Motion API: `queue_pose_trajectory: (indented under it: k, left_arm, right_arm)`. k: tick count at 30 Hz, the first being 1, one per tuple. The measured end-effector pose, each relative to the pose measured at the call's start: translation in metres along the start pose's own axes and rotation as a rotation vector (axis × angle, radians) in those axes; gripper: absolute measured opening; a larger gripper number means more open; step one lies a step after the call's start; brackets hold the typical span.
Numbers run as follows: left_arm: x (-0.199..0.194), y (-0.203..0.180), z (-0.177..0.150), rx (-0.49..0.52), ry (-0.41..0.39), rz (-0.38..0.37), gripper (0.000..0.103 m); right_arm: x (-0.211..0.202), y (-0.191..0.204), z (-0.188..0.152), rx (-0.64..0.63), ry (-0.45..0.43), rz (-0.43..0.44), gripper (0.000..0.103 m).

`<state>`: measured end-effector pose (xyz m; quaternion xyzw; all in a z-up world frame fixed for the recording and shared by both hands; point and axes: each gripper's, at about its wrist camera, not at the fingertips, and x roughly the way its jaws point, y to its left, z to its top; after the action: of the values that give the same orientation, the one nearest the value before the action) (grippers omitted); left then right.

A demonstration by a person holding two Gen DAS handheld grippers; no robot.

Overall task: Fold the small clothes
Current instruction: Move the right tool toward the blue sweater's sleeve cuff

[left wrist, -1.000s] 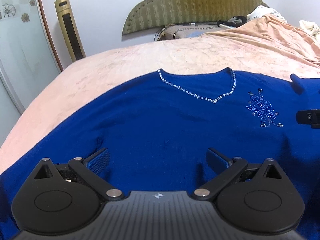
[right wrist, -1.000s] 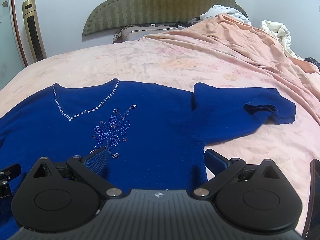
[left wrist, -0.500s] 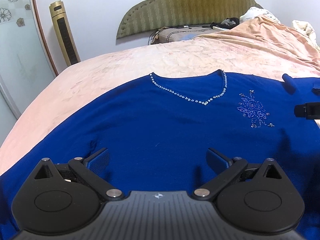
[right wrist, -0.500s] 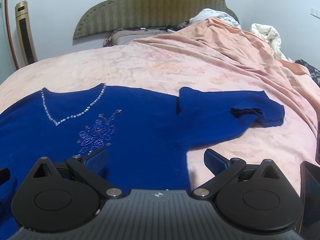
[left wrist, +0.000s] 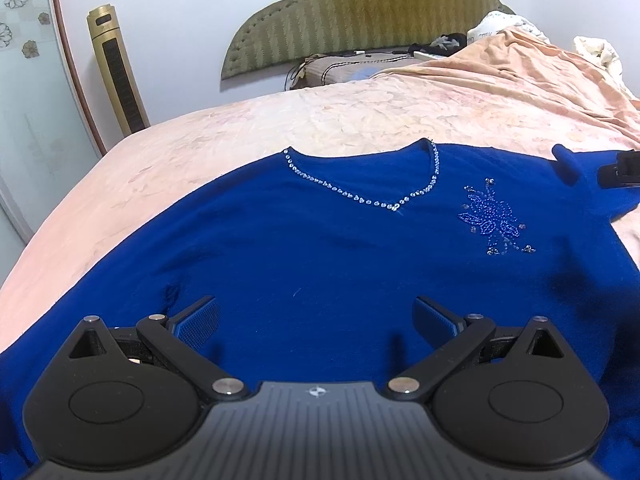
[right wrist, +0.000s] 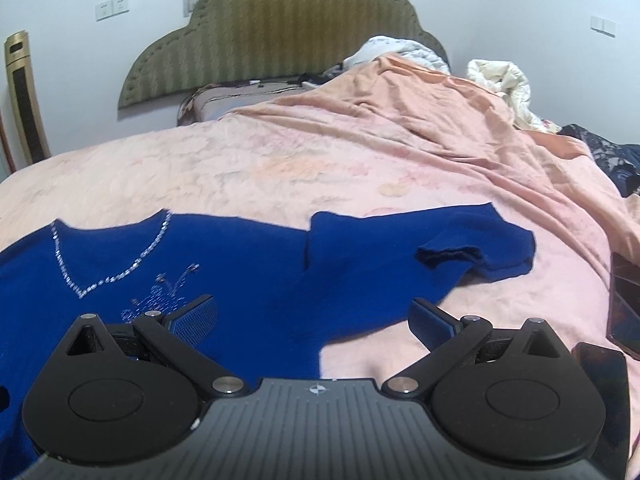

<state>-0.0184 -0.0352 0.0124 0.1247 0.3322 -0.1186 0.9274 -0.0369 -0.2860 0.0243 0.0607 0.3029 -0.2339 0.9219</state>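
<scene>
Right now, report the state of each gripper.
Left gripper: open, holding nothing, above the blue top.
Right gripper: open, holding nothing, over the top's side edge.

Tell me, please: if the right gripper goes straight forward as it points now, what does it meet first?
Probably the blue top: the open right gripper points at its side edge, near the sleeve. Depth is uncertain.

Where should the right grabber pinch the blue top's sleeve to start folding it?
Probably at the sleeve cuff, its far right end. The cuff is already turned back, giving a raised edge. The open right gripper could come from the bare pink bedspread side and carry it over the blue top.
</scene>
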Motion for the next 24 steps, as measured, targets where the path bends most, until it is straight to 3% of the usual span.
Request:
queue_pose_trajectory:
  k: [18, 24]
  left_arm:
    - [-0.003, -0.022, 0.004, 0.087, -0.027, -0.024, 0.103]
    - [-0.004, -0.025, 0.004, 0.101, -0.032, -0.033, 0.103]
  right_arm:
    - [-0.006, -0.042, 0.001, 0.063, -0.05, -0.103, 0.103]
    - [-0.006, -0.04, 0.007, 0.05, -0.067, -0.09, 0.103]
